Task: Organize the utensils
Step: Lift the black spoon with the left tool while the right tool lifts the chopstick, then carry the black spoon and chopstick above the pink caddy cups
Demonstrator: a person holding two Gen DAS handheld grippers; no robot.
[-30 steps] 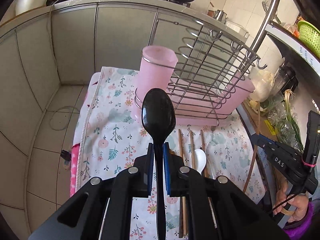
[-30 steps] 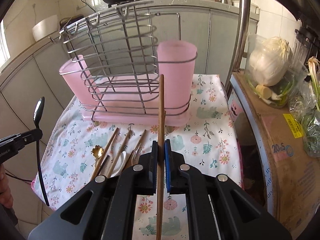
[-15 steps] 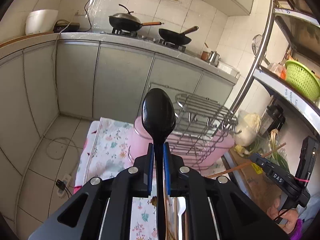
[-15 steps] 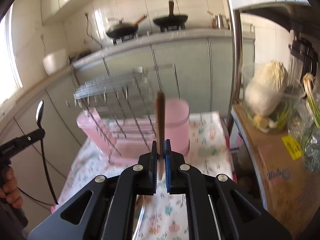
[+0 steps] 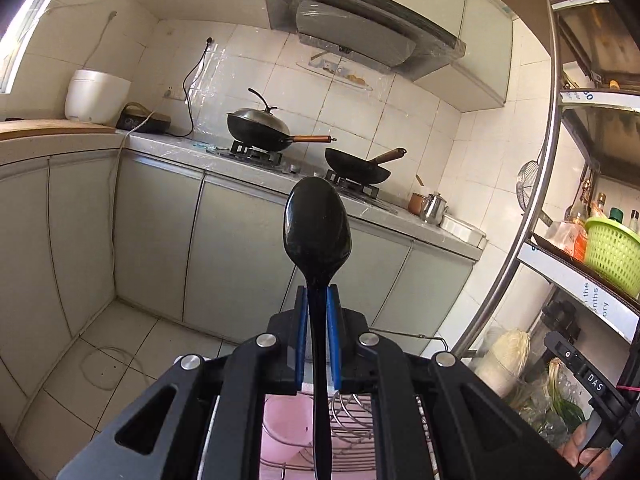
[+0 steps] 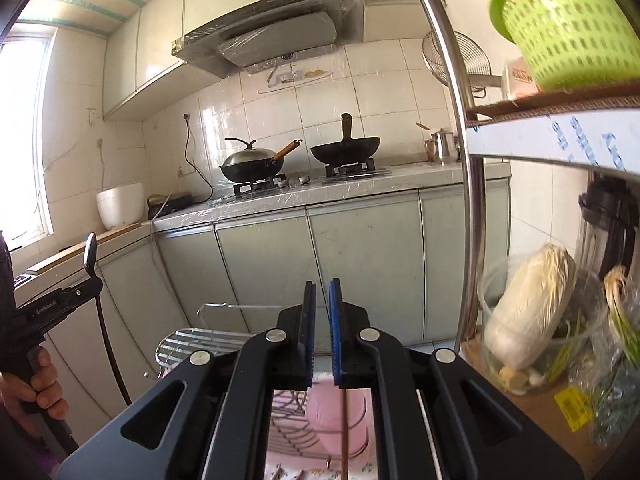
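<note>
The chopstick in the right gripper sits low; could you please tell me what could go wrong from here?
1. The chopstick shows only below the right gripper pads, none between the tips, so the hold looks marginal; it could drop.
2. The pink cup and wire rack sit hidden under both grippers, so aiming the chopstick or the black spoon in the left gripper could miss or snag a wire.

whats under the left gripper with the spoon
A pink cup and the wire rack show through the frame of the left gripper; the rest is covered by its body.
</note>
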